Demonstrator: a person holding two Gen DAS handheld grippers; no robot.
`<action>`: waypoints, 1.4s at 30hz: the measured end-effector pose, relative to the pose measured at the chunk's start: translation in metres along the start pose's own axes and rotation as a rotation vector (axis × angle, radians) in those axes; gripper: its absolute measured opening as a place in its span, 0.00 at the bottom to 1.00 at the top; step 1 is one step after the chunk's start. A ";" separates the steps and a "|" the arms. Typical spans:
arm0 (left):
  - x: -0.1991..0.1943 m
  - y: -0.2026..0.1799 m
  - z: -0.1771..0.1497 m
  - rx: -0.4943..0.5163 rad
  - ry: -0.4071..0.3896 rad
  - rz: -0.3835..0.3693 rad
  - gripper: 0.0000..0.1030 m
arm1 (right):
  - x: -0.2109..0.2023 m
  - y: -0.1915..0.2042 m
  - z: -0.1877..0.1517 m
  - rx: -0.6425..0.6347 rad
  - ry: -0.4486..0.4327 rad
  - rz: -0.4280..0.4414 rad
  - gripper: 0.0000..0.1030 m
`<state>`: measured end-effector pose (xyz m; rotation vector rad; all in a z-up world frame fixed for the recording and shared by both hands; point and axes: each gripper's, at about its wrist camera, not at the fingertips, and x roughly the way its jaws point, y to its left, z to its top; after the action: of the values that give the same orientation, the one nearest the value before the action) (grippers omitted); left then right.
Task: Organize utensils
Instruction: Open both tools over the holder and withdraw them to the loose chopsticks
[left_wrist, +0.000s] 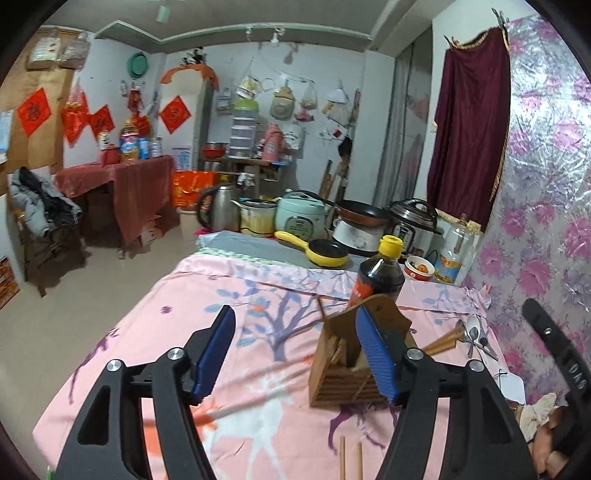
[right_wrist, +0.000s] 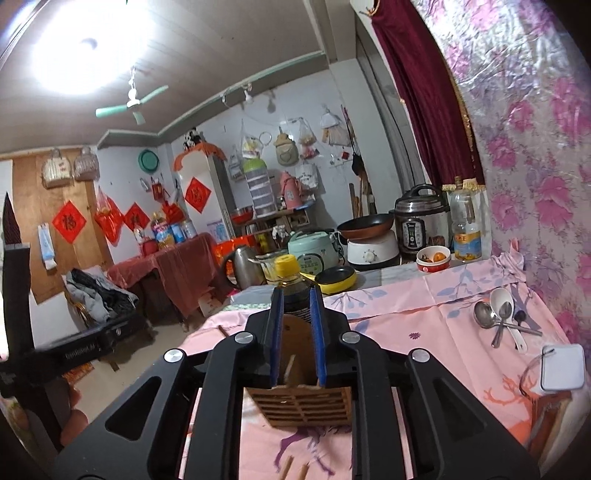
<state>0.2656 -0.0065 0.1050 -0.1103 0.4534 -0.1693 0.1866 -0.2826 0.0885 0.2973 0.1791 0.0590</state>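
A: Wooden holder (left_wrist: 345, 363) stands upright mid-worktop (left_wrist: 258, 325), a few chopsticks in it, ready to take more. Left claw (left_wrist: 295, 356) released, jaws wide, nothing between.

B: Right claw (right_wrist: 297, 338) parted narrowly above the holder's mouth, empty. Spoons (right_wrist: 498, 317) lie right of the holder, well apart; two chopsticks (left_wrist: 351, 458) in front. Sauce bottle (left_wrist: 380, 277) just behind crowds any far-side approach.

My left tongs (left_wrist: 295, 354) stand wide open, tilted a little downward. My right tongs (right_wrist: 297, 332) are only narrowly apart, pointing almost level.
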 end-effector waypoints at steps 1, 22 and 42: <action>-0.011 0.002 -0.004 -0.011 -0.004 0.000 0.68 | -0.014 0.002 -0.001 0.003 -0.013 0.001 0.22; -0.198 0.013 -0.180 0.037 -0.117 0.139 0.94 | -0.225 0.040 -0.119 -0.063 -0.154 -0.095 0.93; -0.122 0.040 -0.229 0.040 0.055 0.255 0.94 | -0.147 0.022 -0.208 -0.182 0.173 -0.149 0.93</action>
<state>0.0611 0.0398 -0.0537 -0.0083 0.5147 0.0697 0.0034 -0.2146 -0.0756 0.0966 0.3645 -0.0467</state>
